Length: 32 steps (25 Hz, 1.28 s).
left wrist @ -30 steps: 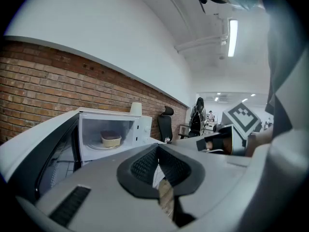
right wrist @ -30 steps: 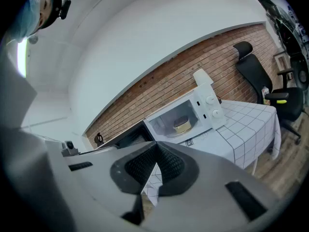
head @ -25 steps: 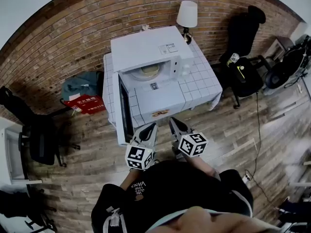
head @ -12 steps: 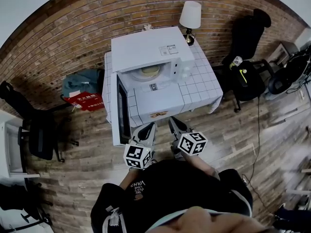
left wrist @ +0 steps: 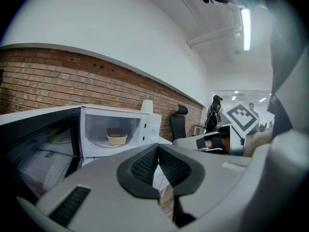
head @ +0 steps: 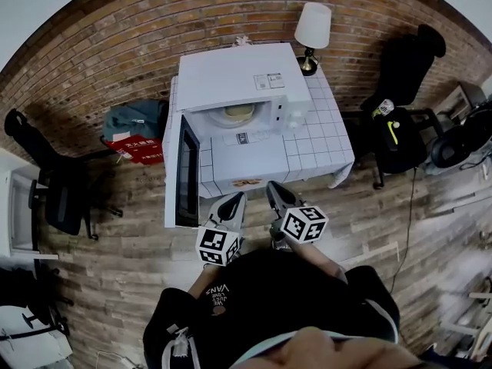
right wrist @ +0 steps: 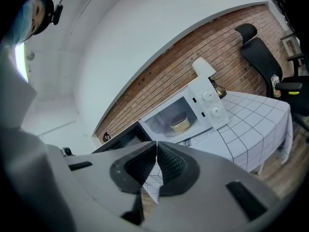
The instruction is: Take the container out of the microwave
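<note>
A white microwave (head: pixel 234 79) stands on a table with a white checked cloth (head: pixel 319 133), its door (head: pixel 181 174) swung wide open to the left. Inside on the turntable sits a beige container with a dark lid (head: pixel 237 113), also visible as the container (left wrist: pixel 117 136) and the container (right wrist: pixel 180 124). My left gripper (head: pixel 237 199) and right gripper (head: pixel 270 190) hover side by side in front of the table's near edge, well short of the cavity. Both are shut with nothing between the pads, as the left gripper (left wrist: pixel 158 147) and right gripper (right wrist: pixel 156 145) show.
A table lamp (head: pixel 313 28) stands at the table's back right corner. Black office chairs (head: pixel 400 129) are to the right and another chair (head: pixel 61 206) to the left. A teal bag and red box (head: pixel 132 146) lie on the wooden floor left of the table. A brick wall runs behind.
Both grippers have drifted slightly closer to the table's front edge, still shut and empty. The view has shifted so the microwave door looks swung further left.
</note>
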Motion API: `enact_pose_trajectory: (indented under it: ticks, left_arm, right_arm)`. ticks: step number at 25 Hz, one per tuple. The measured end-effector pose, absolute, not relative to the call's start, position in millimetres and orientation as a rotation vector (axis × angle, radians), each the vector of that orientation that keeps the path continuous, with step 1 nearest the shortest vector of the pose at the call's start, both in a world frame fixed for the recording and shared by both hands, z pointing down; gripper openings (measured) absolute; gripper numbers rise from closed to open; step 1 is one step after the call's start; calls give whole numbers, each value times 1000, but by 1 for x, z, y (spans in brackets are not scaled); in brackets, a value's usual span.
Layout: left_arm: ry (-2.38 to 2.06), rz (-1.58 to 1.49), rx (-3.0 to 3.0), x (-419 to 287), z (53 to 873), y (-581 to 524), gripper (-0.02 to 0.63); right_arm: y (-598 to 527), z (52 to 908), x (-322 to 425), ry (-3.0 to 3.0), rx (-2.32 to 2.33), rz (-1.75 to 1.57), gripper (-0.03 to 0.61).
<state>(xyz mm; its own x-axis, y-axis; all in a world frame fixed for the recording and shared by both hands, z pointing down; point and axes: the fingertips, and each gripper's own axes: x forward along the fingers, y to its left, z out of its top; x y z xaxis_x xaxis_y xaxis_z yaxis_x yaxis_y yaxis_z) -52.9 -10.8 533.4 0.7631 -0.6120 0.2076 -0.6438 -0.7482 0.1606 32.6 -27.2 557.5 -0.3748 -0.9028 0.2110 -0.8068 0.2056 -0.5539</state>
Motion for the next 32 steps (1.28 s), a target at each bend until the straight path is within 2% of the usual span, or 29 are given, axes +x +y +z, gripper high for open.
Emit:
enact_pose_trajectory:
  ticks: [21,32]
  left_arm:
    - [-1272,161,2600,8,542,-19,11]
    - [-1342,118,2558,-1,541,-40,11]
  right_arm:
    - [-48,564,100,2496,-1519,-920,5]
    - [-66,574,96,2511,-1515,-950,5]
